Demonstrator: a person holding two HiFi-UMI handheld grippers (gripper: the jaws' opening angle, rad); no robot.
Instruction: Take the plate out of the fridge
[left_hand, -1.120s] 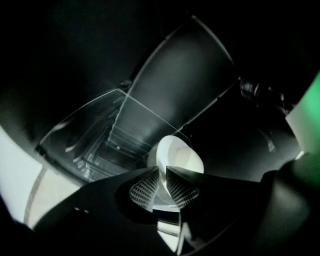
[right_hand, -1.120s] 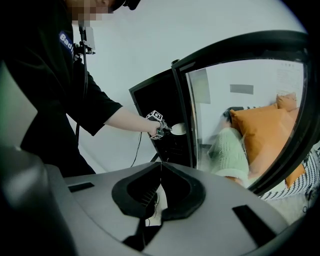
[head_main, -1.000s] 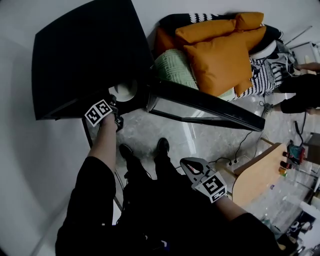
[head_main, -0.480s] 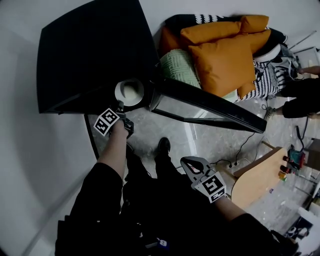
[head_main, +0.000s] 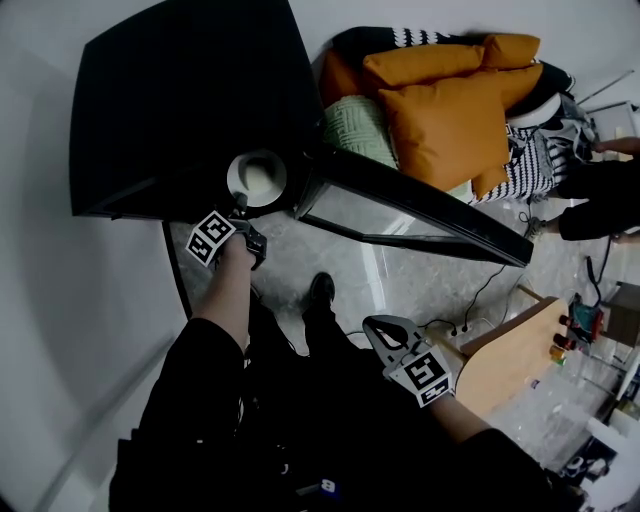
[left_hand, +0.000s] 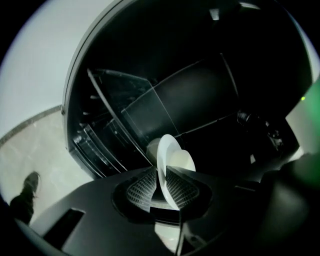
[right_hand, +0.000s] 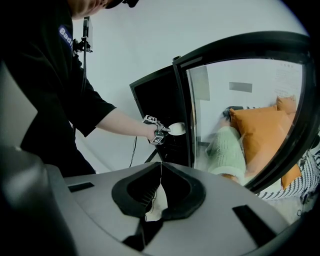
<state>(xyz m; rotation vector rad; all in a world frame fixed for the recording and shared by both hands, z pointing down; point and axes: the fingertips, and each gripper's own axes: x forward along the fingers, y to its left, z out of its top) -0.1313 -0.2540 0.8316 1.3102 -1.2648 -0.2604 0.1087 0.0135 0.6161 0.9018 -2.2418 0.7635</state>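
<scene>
Black fridge (head_main: 180, 100) at ten o'clock — our left gripper (head_main: 243, 208) clamps the plate (head_main: 257, 178); our right gripper (head_main: 380, 330), five o'clock, closed, empty.

The plate (head_main: 257, 178) gleamed smooth, glossy white; the fridge (head_main: 180, 100) looked smooth black, its door (head_main: 370, 215) clear glass, the cushions (head_main: 450, 110) cloth.

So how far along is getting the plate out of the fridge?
Done: the door stands open. In hand: the left claw grips the plate by its rim, at the mouth of the fridge. Left: carrying it clear and setting it down somewhere. The right claw hangs shut and empty.
</scene>
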